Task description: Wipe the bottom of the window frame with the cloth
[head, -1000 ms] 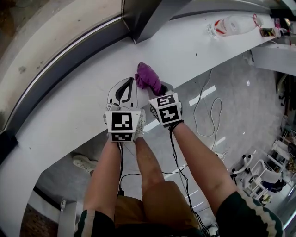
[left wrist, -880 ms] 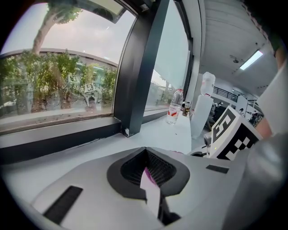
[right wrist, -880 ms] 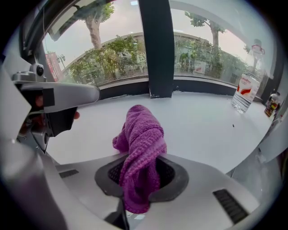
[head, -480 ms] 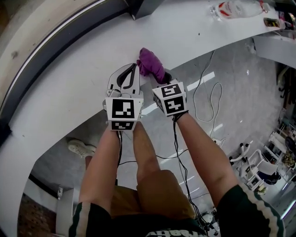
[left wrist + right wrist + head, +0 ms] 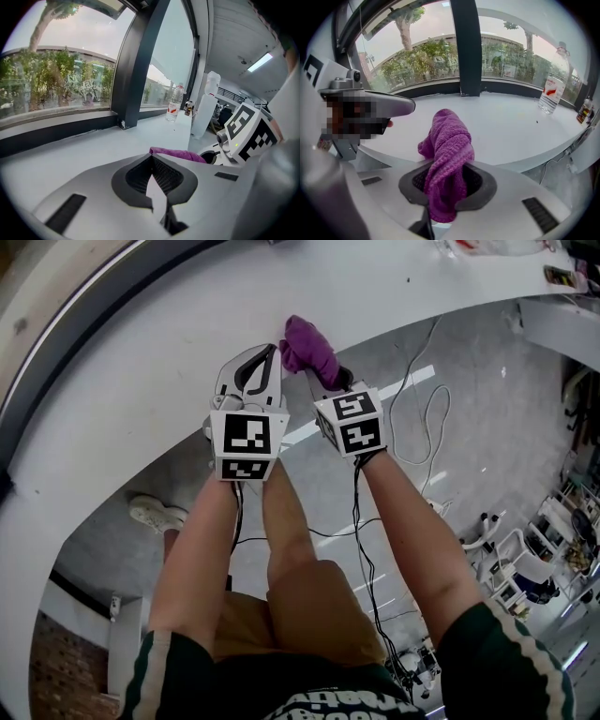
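Daylight from a curved window falls on a broad white ledge (image 5: 141, 409), where a person stands at the near edge with a gripper in each hand. The right gripper (image 5: 445, 187) is clamped on a crumpled purple terry cloth (image 5: 447, 154), which sticks up out of its jaws and hangs over the ledge's near edge. The left gripper (image 5: 153, 164) lies just beside it, its jaws pressed together with nothing between them. The dark band along the bottom of the window frame (image 5: 56, 133) runs along the ledge's far edge, well apart from the cloth. A dark upright post (image 5: 468, 47) rises from that band, and a clear plastic bottle with a red label (image 5: 550, 93) stands toward the ledge's far right end. By the look of it the cloth is in hand but the wiping has not yet reached the frame. What remains is to carry the cloth across the ledge, press it to the dark band and draw it along.
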